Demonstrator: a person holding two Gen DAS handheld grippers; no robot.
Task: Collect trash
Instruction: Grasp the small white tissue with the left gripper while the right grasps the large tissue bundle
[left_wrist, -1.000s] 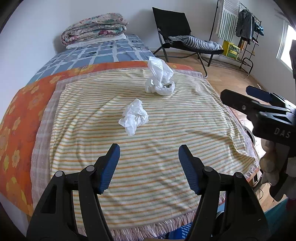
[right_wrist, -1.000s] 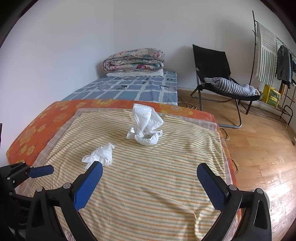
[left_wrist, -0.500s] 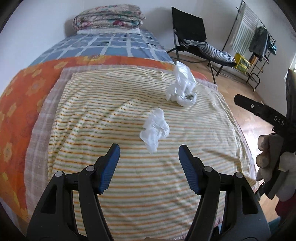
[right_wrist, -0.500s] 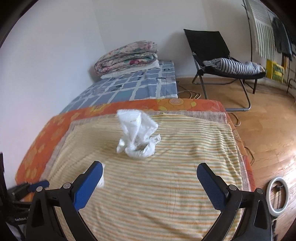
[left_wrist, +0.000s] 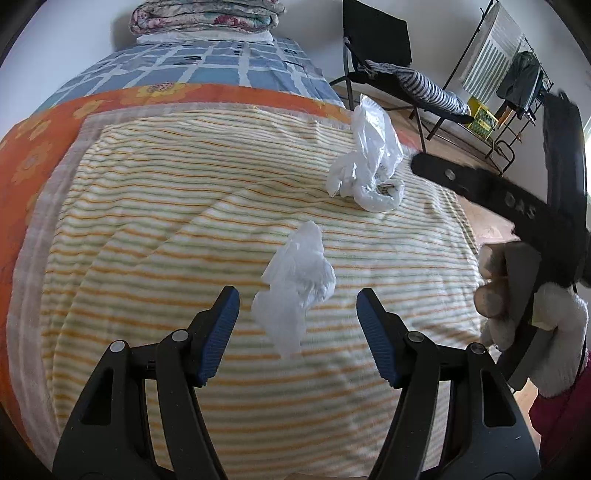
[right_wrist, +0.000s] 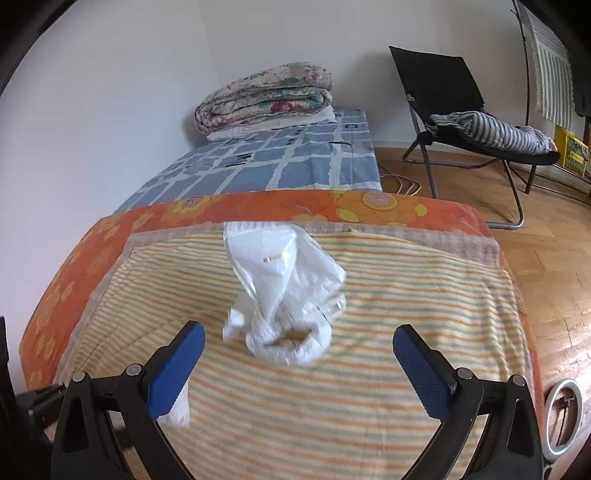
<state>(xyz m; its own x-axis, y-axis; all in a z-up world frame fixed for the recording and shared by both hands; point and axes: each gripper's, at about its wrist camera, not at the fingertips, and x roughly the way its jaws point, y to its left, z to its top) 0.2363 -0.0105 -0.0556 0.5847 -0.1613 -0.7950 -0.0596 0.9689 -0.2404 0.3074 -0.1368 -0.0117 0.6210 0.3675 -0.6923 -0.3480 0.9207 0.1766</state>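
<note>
My left gripper is spread, with the crumpled tissue lying between the jaws on the striped blanket, untouched. It looks light and soft (pinch the bulky middle). My right gripper is spread too, before the plastic bag: limp, slippery; take the bunched neck.

Striped blanket on bed; folded quilt; black chair
</note>
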